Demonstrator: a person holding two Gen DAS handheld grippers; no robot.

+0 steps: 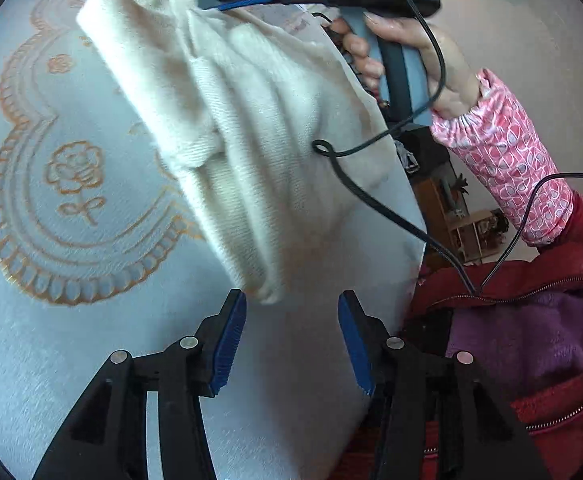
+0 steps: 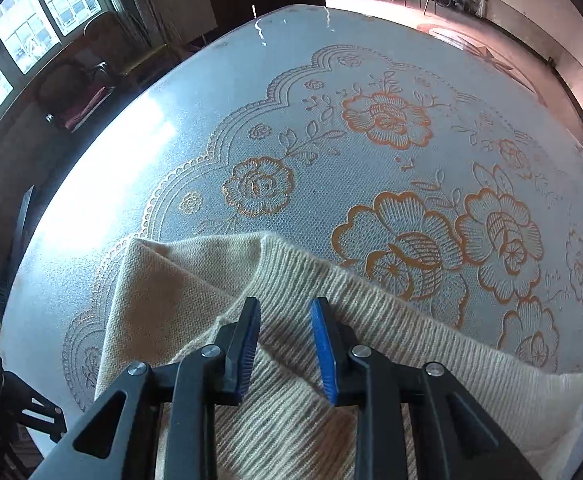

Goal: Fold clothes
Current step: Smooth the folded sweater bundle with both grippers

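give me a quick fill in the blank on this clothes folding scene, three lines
1. The right tongs grip a cream knitted ____.
2. The left tongs hold nothing, their jaws standing ____.
3. The tablecloth is patterned with orange ____.
Missing words: sweater; open; flowers.

Cream knit sweater, bunched, partly lifted off table
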